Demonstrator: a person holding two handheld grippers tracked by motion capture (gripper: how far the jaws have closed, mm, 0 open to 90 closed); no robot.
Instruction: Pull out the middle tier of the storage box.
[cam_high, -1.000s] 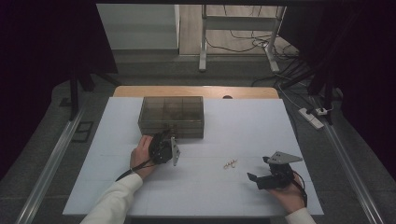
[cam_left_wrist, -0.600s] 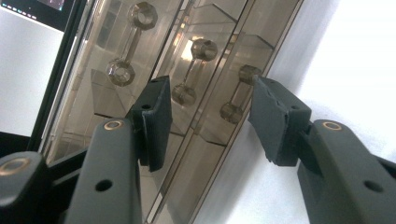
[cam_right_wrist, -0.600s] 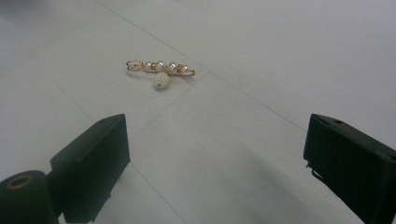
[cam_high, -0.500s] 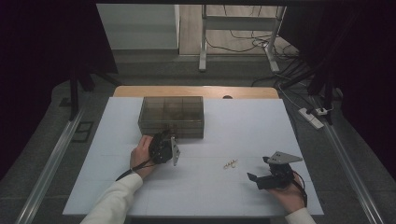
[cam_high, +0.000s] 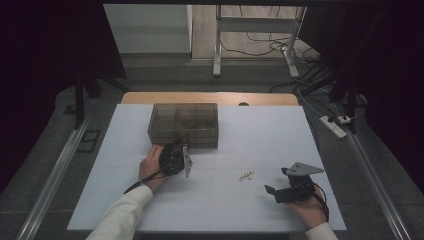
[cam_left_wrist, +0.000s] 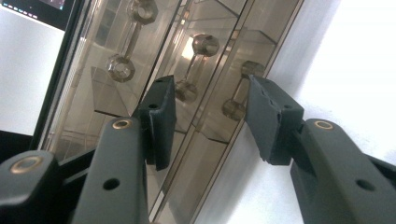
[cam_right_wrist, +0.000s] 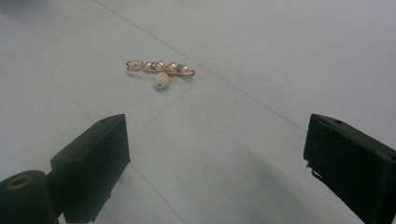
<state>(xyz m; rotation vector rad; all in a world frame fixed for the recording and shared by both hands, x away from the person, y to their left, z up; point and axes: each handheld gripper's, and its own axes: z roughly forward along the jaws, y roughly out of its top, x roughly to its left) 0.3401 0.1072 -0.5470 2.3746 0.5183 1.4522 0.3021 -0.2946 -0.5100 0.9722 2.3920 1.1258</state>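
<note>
A smoky see-through compartment box stands shut at the back middle of the white table. My left gripper points at its front wall. In the left gripper view the jaws stand either side of a small dumbbell-shaped handle on the box. They have just been closing, and the pads do not press on it. A gold hair clip with pearls lies on the table. My right gripper rests to its right, wide open, with the clip ahead of the jaws.
The table's wooden far edge runs behind the box. A power strip and cables lie on the floor to the right. Metal rails run along both sides of the table.
</note>
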